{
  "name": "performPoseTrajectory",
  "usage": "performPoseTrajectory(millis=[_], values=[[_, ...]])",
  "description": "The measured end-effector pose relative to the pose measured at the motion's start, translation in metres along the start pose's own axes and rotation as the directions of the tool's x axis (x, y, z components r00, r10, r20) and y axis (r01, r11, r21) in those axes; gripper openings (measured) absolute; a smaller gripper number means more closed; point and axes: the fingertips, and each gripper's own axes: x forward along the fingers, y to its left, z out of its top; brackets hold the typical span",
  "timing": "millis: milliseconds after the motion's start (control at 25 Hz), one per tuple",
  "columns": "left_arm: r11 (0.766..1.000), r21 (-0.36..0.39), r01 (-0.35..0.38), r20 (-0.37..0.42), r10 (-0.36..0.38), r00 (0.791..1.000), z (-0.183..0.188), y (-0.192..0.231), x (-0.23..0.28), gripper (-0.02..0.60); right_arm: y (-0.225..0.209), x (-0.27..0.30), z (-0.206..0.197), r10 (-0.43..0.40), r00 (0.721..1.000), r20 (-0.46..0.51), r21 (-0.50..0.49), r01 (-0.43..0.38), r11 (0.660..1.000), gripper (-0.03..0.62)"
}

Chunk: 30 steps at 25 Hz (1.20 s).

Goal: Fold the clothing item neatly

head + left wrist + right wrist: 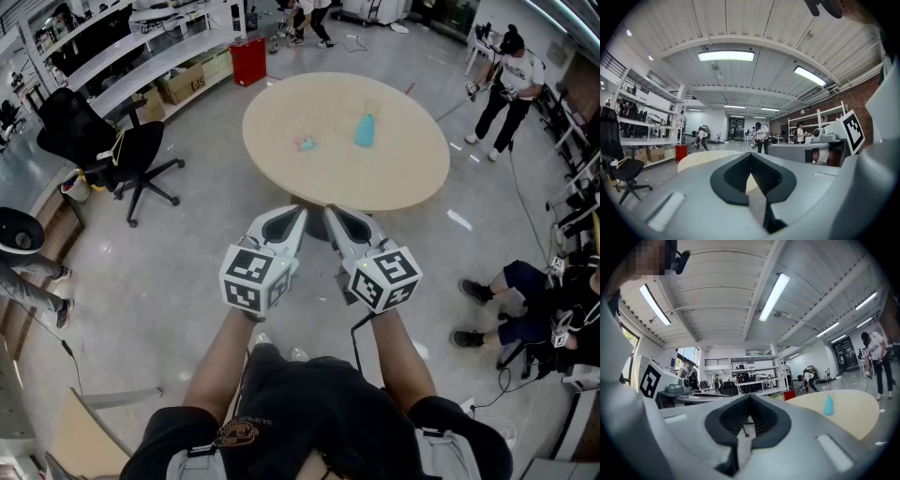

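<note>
Got two grey hard-plastic claws, left claw and right claw, side by side just short of the round beige tabletop, both clenched tight on nothing. Counted two things up there: one small crumpled pale clothing item near the tabletop's middle, one smooth teal bottle-shaped thing just right of it, upright. Can't make out any long axis or facing for the clothing item, too tiny and bunched up.
</note>
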Motion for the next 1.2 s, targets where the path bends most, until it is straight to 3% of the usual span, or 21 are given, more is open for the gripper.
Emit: performPoseTrajectory(millis=[840,1040,1200], values=[[1.000,-0.003,-0.028,-0.011,0.028,1.000,-0.001,0.002,0.011,0.008,-0.009,0.007,0.002,0.040,0.999,-0.004,-0.003,-0.040,0.999,0.003],[0.995,0.007,-0.095,-0.018,0.095,0.995,0.001,0.015,0.007,0.008,-0.008,0.020,0.006,0.113,0.994,0.000,0.008,-0.113,0.994,0.003],[0.985,0.010,-0.175,-0.025,0.175,0.984,-0.003,0.042,-0.025,0.008,0.022,0.045,0.000,0.193,0.981,0.002,0.025,-0.193,0.981,0.003]])
